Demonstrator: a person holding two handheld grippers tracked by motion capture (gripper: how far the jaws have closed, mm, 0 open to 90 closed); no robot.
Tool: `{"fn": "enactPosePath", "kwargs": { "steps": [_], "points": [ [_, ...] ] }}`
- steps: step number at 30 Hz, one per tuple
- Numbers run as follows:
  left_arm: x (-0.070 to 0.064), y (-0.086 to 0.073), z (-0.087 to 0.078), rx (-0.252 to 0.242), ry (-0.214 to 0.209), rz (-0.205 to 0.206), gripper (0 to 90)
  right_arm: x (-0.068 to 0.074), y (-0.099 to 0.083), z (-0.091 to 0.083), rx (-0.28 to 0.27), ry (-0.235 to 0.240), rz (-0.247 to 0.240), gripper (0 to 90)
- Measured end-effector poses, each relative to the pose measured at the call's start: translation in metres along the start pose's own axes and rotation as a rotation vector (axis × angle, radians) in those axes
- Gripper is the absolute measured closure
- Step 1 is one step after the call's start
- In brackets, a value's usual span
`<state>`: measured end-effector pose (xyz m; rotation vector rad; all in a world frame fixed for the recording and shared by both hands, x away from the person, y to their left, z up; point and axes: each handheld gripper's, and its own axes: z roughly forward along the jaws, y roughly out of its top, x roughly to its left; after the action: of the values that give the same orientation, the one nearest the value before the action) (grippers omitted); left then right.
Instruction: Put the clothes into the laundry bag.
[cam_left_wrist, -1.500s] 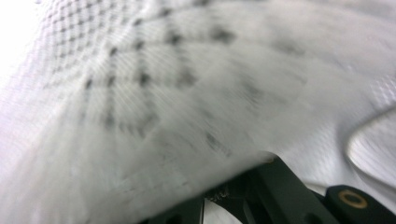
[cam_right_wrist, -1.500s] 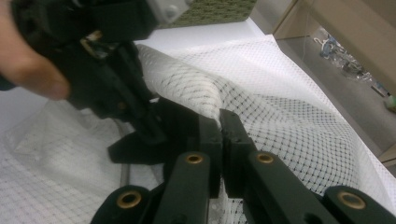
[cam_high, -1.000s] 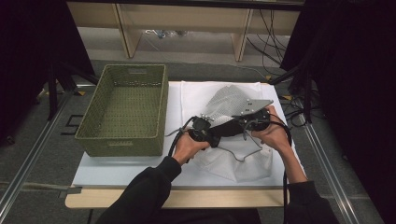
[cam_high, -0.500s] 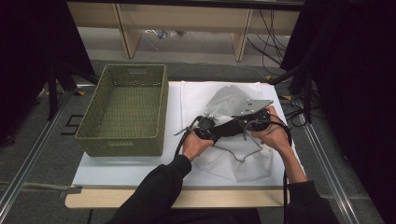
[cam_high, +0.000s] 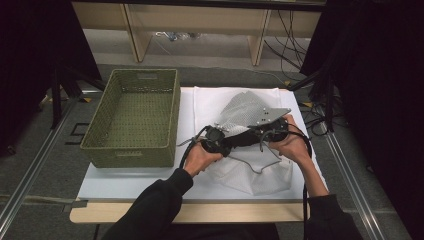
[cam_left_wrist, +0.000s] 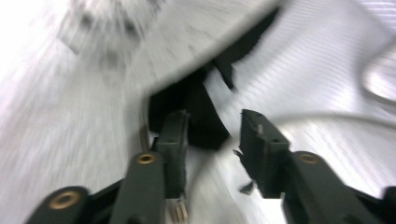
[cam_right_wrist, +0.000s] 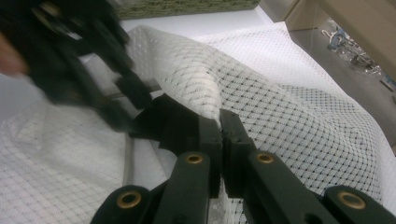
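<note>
A green woven basket (cam_high: 131, 117) is found at the left of the tabletop (cam_high: 125, 182). Just right of it, the left tool (cam_high: 220, 142) is held over the white mesh bag (cam_high: 247, 107), its jaws parted with nothing between them. The bag is spread on the tabletop's right half. The right tool (cam_high: 252, 137) is observed clamped on a raised fold of the mesh, close against the left tool.

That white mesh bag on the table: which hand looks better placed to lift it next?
The right. Its tongs are shut on a raised fold of the mesh bag. The left tongs are open beside it, gripping nothing.
</note>
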<state>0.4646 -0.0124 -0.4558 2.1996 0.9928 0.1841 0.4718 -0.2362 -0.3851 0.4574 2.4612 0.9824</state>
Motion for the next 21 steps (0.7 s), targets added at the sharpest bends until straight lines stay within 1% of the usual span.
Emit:
{"fn": "enactPosePath", "kwargs": {
  "steps": [1,2,5,6,7,8,9,10,11,12,13,14,15,16,17,18,19,20,21],
  "points": [
    [-0.002,-0.004,-0.007,0.004,-0.011,0.011,57.0,0.000,0.000,0.001,0.000,0.005,-0.007,89.5],
    [-0.003,-0.007,-0.013,0.014,-0.010,0.028,55.7,0.000,0.000,0.001,-0.001,0.004,-0.015,89.5],
    [-0.006,-0.017,-0.025,0.065,-0.015,0.065,51.8,0.002,0.001,0.002,0.007,0.003,-0.004,89.5],
    [-0.007,-0.020,-0.026,0.066,-0.011,0.063,50.6,0.002,0.001,0.002,0.006,0.004,-0.005,89.5],
    [-0.006,-0.022,-0.025,0.074,-0.004,0.072,49.9,0.002,0.001,0.002,0.003,0.009,-0.019,89.5],
    [-0.003,-0.023,-0.025,0.100,-0.007,0.088,50.4,0.002,0.001,0.002,0.005,0.010,-0.017,89.5],
    [-0.001,-0.025,-0.023,0.111,-0.013,0.092,51.4,0.003,0.001,0.002,0.008,0.006,-0.006,89.5],
    [0.001,-0.026,-0.021,0.117,-0.024,0.088,53.8,0.003,0.001,0.002,0.008,0.006,-0.006,89.5],
    [0.001,-0.028,-0.019,0.114,-0.028,0.087,60.1,0.003,0.001,0.002,0.007,0.006,-0.007,89.5],
    [0.002,-0.029,-0.019,0.129,-0.029,0.111,66.8,0.003,0.001,0.001,0.008,0.007,-0.006,89.5],
    [0.002,-0.031,-0.019,0.132,-0.015,0.127,75.0,0.003,0.001,0.001,0.005,0.003,-0.009,89.5],
    [0.002,-0.033,-0.019,0.138,0.010,0.148,81.4,0.003,0.001,0.001,0.004,0.004,-0.009,89.5],
    [0.004,-0.035,-0.020,0.140,0.008,0.149,85.2,0.003,0.001,0.001,0.003,0.006,-0.009,89.5],
    [0.006,-0.037,-0.022,0.138,-0.011,0.143,87.4,0.003,0.001,0.001,0.004,0.004,-0.010,89.5],
    [0.006,-0.039,-0.026,0.138,-0.013,0.143,88.3,0.004,0.001,0.001,0.007,0.004,-0.008,89.5],
    [0.007,-0.042,-0.029,0.139,-0.013,0.150,88.7,0.003,0.001,0.002,0.001,0.009,-0.029,89.5],
    [0.008,-0.045,-0.034,0.140,-0.019,0.152,88.9,0.004,0.001,0.001,0.005,0.014,-0.028,89.5],
    [0.008,-0.048,-0.039,0.131,-0.022,0.144,88.9,0.006,0.001,0.001,0.010,0.008,-0.018,89.5],
    [0.008,-0.051,-0.044,0.144,-0.033,0.138,88.9,0.007,0.002,0.001,0.011,0.012,-0.019,89.5]
  ]
}}
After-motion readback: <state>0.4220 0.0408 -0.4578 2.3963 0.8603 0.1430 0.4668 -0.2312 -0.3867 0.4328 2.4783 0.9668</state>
